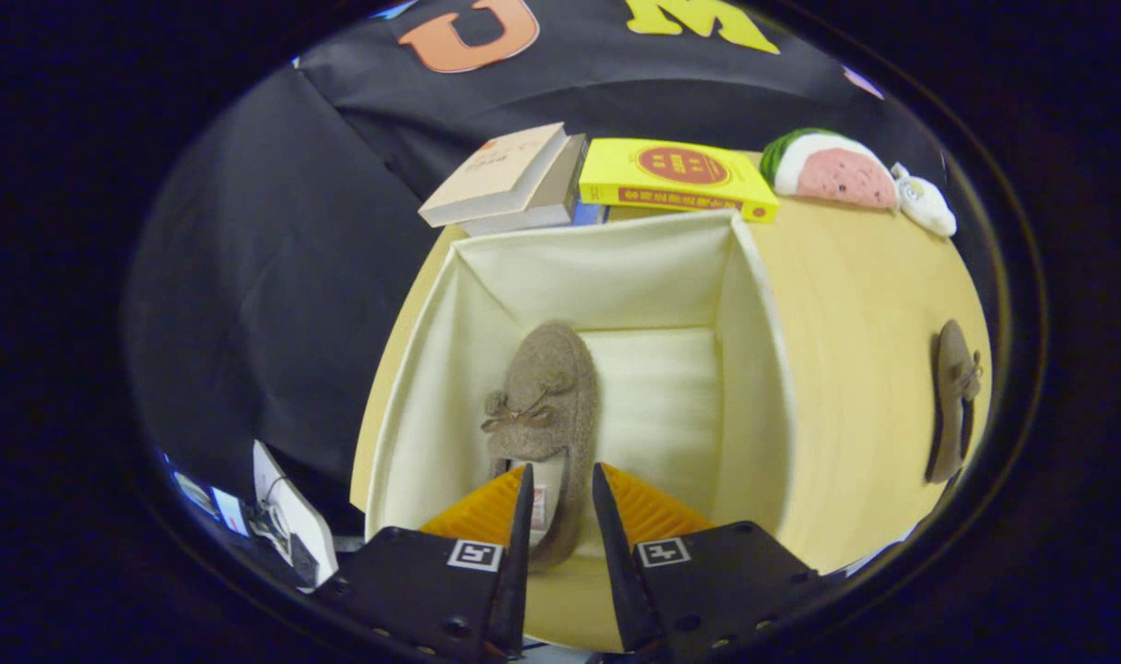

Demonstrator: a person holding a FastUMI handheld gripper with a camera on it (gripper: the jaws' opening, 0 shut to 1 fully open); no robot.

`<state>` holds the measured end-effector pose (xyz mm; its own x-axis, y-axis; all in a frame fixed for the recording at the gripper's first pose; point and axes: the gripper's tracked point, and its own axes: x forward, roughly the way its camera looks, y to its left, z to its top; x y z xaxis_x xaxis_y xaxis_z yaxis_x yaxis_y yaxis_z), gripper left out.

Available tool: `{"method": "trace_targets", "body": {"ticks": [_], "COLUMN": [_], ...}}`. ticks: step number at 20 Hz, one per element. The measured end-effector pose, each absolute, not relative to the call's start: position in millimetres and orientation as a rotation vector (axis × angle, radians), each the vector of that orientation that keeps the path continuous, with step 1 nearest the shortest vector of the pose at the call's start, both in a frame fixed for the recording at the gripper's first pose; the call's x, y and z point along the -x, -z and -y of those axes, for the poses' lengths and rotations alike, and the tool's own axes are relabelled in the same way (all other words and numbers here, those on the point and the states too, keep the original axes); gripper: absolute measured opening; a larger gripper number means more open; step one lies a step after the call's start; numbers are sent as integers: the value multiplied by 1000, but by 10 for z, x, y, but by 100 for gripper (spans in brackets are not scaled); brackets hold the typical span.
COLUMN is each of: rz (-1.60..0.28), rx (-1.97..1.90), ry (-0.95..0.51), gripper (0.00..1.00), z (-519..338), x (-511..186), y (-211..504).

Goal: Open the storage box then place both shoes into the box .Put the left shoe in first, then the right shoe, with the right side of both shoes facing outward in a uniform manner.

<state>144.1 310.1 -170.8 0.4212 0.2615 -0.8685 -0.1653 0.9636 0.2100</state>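
Note:
An open cream fabric storage box (754, 304) stands on the yellow table, just ahead of my fingers. A brown fuzzy shoe with a bow (542, 397) points toe-first into the box along its left wall. Its heel sits between the fingers of my gripper (560, 480), which is shut on it, one finger against each side. The heel reaches back over the box's near edge, so the shoe looks held rather than lying flat. A second, matching brown shoe (952, 401) lies on its side on the table, well to the right of the box.
Beyond the box lie a stack of pale books (510, 175) and a yellow book (676, 175). A watermelon-slice plush (828, 171) and a small white toy (925, 203) sit at the far right. The table's left edge (385, 387) runs close to the box.

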Motion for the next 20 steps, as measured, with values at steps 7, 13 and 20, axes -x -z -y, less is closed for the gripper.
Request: {"method": "trace_targets", "body": {"ticks": [7, 13, 20], "rz": [-1080, -1091, -1168], "rx": [-6, 22, -25], "ry": [-257, -117, 51], "gripper": [87, 86, 92], "z": [-2545, -1492, -178], "x": [-1215, -1292, -1449], "y": [1195, 1021, 1276]}}
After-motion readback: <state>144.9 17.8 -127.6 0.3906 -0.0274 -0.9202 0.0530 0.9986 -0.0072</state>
